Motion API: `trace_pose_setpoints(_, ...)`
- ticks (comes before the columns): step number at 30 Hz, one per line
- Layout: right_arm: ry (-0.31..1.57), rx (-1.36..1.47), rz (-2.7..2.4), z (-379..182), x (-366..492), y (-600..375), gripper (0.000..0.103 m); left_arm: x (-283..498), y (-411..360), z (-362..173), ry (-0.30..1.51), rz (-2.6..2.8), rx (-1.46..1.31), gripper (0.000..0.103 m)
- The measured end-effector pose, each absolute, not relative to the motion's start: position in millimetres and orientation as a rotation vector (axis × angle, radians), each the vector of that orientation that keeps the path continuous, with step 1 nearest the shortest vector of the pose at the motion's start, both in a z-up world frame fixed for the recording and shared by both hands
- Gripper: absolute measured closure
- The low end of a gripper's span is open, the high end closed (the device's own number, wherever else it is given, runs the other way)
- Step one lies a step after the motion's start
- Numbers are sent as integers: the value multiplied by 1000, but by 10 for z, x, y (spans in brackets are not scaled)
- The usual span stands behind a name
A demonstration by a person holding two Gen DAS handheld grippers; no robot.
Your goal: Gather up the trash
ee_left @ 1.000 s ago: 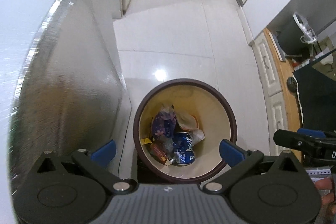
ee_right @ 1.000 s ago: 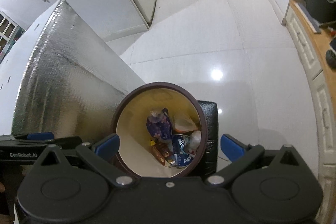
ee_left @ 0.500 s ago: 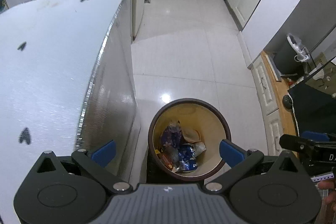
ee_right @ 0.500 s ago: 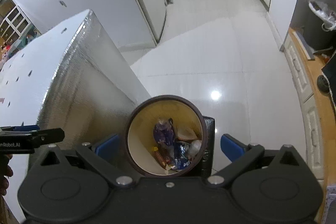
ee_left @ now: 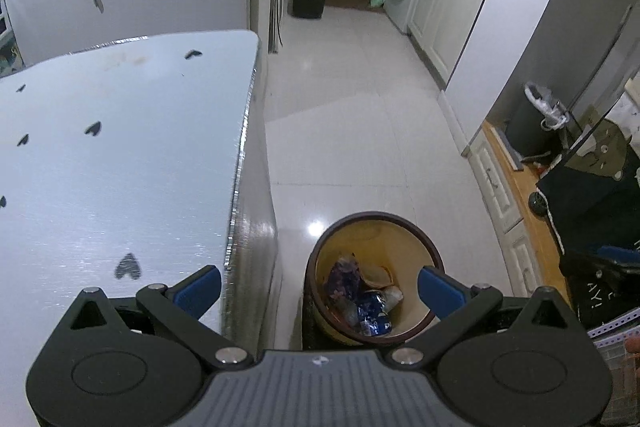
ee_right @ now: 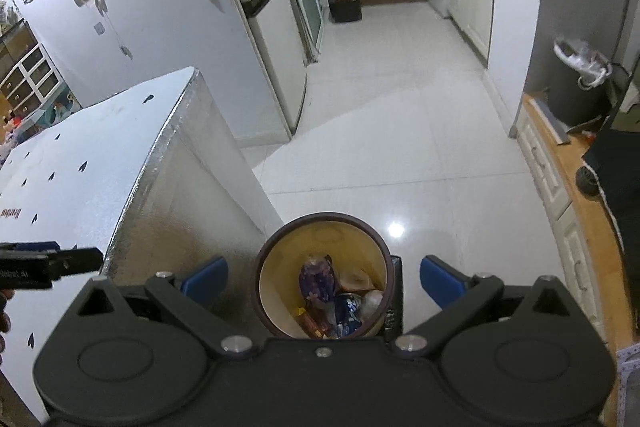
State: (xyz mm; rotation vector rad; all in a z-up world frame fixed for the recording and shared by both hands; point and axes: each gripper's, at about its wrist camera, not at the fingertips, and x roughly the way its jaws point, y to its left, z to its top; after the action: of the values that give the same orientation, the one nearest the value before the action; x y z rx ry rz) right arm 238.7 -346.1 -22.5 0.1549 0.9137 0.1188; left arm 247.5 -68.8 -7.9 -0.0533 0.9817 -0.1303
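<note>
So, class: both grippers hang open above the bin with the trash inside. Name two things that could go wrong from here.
1. The round bin stands tight against the silver table's corner; a gripper that drops carelessly could knock its brown rim and tip it.
2. The purple wrapper and blue can lie loose in it, so a tipped bin would spill them over the glossy floor.
Both the left gripper and right gripper are empty.

My left gripper [ee_left: 318, 287] hangs spread wide and empty above the bin [ee_left: 430, 255] on the floor. Inside the bin: a purple wrapper [ee_left: 340, 277], a blue can [ee_left: 372, 313]. The silver worktop [ee_left: 120, 167] stands just left of the bin.
</note>
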Motion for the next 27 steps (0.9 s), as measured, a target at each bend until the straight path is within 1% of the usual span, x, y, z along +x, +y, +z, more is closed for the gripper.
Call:
trace_pose_setpoints(5,832,119,98,-118,2109,-3350,0,2275,-520,-16,929,-145,-62,0)
trace_pose_setpoints(11,757,91,100,-71,1846,-3199,0,2070,-371,-67,892,-144,-58,0)
trace_pose_setpoints(17,712,82,93,-172,1633,-3103,0,1907,-320,-166,846,-161,-54,0)
trace_pose_setpoints(23,682,71,67,-302,1473,-3056,0,1776,-302,-289,842,-171,-36,0)
trace_pose_setpoints(27,631,47,56,-357,1365,-3014,0,1691,-294,-347,821,-172,-31,0)
